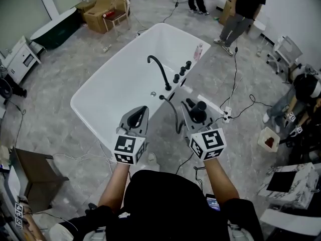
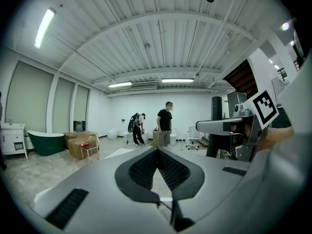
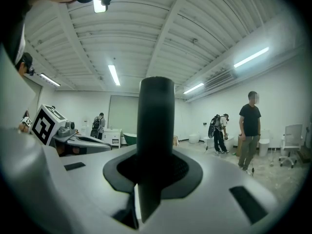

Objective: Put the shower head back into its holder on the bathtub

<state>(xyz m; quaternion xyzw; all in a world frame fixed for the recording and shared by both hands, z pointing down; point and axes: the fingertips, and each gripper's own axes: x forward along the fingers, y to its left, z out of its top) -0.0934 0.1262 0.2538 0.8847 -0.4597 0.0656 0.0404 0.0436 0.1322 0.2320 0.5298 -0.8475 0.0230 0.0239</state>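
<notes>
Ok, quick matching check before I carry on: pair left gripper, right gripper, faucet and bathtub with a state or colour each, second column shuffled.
Things:
1. left gripper
2. right gripper
3. faucet
4. bathtub

States and colours:
A. white
B. shut on the shower head
C. black, curved spout
D. shut, nothing between its fingers

Pairs: 1-D, 2-B, 3-C, 4-A.

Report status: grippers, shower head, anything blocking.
Left gripper shut, empty. Right gripper shut on black cylindrical shower head, beside white bathtub, not yet seated. Black hose trails alongside; nothing else between.
</notes>
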